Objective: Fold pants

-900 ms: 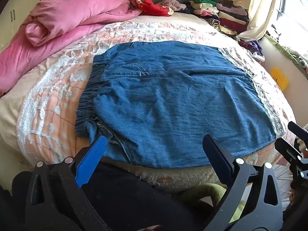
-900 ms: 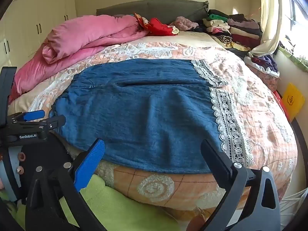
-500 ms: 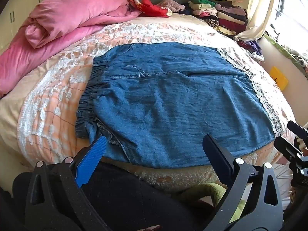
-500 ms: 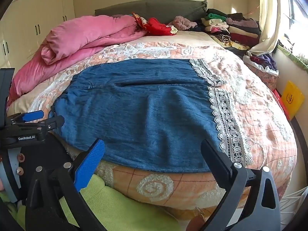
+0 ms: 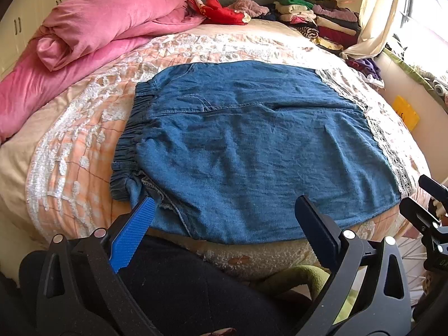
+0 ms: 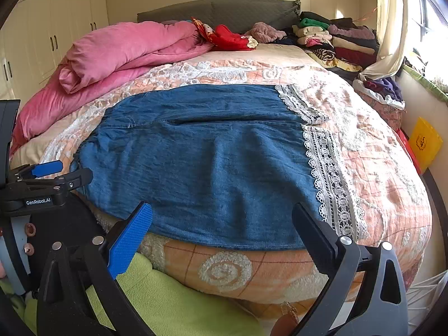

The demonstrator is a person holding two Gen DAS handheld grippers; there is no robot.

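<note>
**Denim pants laid flat on the bed, both claws open at the near edge**

Where the left wrist view is consulted, the gathered elastic waistband (image 5: 127, 142) of the pants (image 5: 252, 151) is shown in full at the left side of the garment, together with the frayed near-left corner beside the blue pad of the left claw (image 5: 224, 218). The right wrist view hides most of that waistband but reveals the lace-trimmed hems (image 6: 327, 173) at the right side of the pants (image 6: 201, 162), a yellow bag (image 6: 424, 142) against the wall, and the white wardrobe doors (image 6: 53, 36).

The pants are spread flat on the quilted bed (image 5: 78, 151), waist to the left, hems to the right. The left claw is held with its fingers wide apart and empty, just short of the near edge, toward the waist end. The right claw (image 6: 222, 224) is likewise spread and empty, just short of the near edge toward the hem end. A pink duvet (image 6: 123, 53) and stacked folded clothes (image 6: 336, 39) are seen well beyond the pants.
</note>
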